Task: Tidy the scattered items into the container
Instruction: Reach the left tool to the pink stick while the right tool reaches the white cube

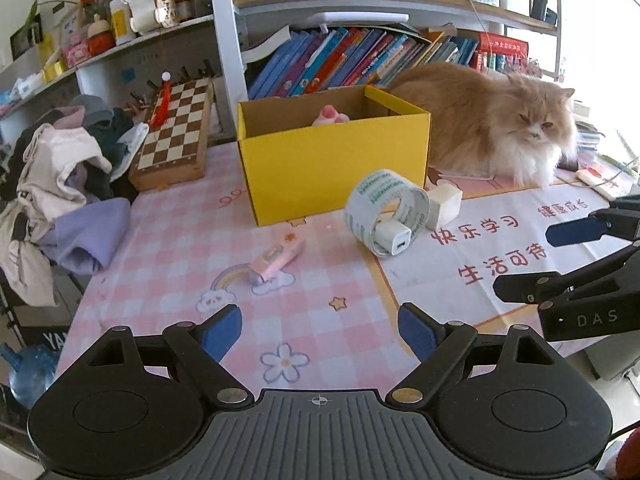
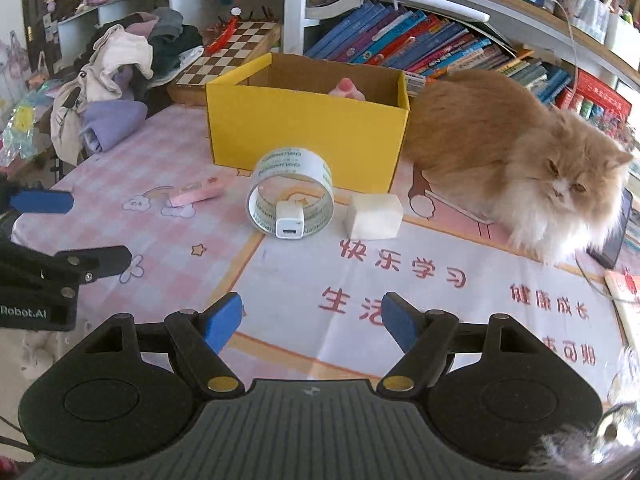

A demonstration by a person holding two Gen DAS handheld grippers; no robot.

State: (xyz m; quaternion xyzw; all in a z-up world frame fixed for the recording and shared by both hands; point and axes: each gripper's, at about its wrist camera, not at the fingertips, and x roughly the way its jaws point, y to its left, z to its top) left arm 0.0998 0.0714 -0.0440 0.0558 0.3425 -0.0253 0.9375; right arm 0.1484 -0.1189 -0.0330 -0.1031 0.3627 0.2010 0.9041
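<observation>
A yellow cardboard box [image 1: 332, 160] [image 2: 308, 128] stands open on the pink mat, with a pink toy [image 1: 330, 114] [image 2: 346, 90] inside. In front of it lie a roll of clear tape [image 1: 386, 210] [image 2: 292, 192], a white charger [image 1: 394, 240] [image 2: 288, 224] resting in the roll, a white block [image 1: 442, 204] [image 2: 374, 216] and a flat pink item [image 1: 276, 260] [image 2: 196, 196]. My left gripper [image 1: 320, 336] [image 2: 100, 230] hangs open and empty short of the pink item. Nothing sits between the open fingers of my right gripper [image 2: 312, 320] [image 1: 524, 262], which is short of the charger.
A fluffy orange cat [image 1: 492, 128] [image 2: 520, 160] lies right of the box, close to the white block. A pile of clothes [image 1: 68, 184] [image 2: 116, 80] and a chessboard [image 1: 176, 132] [image 2: 232, 52] sit at the left. Shelves of books [image 1: 340, 60] run behind.
</observation>
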